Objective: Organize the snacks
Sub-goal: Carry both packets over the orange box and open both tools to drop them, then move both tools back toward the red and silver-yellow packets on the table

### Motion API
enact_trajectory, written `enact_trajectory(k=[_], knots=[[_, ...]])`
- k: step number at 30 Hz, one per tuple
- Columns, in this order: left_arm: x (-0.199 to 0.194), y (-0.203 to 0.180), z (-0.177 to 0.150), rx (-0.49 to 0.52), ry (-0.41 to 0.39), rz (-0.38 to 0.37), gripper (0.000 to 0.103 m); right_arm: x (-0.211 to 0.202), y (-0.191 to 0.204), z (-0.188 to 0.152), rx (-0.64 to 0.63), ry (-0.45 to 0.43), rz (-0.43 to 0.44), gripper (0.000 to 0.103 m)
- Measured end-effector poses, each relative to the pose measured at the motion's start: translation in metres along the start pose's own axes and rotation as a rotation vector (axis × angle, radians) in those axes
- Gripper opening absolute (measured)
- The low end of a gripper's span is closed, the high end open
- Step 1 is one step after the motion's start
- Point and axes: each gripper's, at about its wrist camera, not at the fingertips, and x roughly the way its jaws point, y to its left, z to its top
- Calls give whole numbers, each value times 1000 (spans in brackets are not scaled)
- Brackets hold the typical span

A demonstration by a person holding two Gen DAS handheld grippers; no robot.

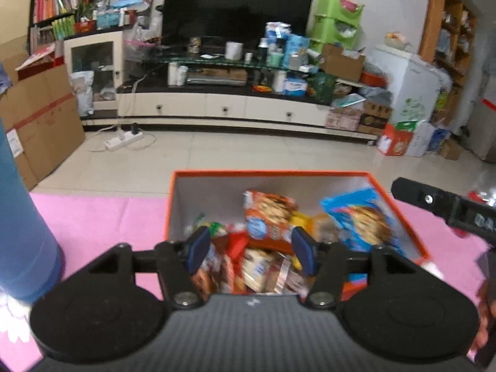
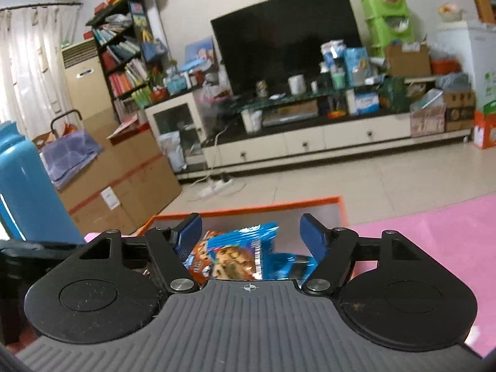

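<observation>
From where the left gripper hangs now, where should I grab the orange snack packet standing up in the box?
Take the orange snack packet by its top edge, coming straight down from above. It stands nearly upright above the pile in the orange box, so that flat upper seam is free, while its lower half is buried among other packets. Turn the jaws across its thin side.

A big black TV (image 1: 238, 3) stands on a long white TV stand (image 1: 223, 108). Left of the TV is a bookshelf (image 1: 55, 3) full of books. Below the bookshelf sit brown cardboard boxes (image 1: 46, 124). Right of the TV are green bins (image 1: 336, 20), stacked up. A white power strip (image 1: 124, 141) lies on the floor in front of the TV stand. A blue tub (image 1: 21, 232) stands far left of the TV, on a pink mat (image 1: 102, 217).
</observation>
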Motion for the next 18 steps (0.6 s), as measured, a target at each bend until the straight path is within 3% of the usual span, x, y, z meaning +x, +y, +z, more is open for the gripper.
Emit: enact_trajectory(k=[5,11,14,18], knots=[[-32,-21,-49,16,29,-75,59,-44,-28,-20,10,77,-53,62],[-44,-27,-118,-23,177,-159,60,-101,-68,-110,80,261,-85,62],[-51,-27,-135,5,202,-143,60,-100,-74,-133,100,314,-102,63],[-57,-12,-131,6,166,-105,60,-90,-50,-147,119,370,-10,64]])
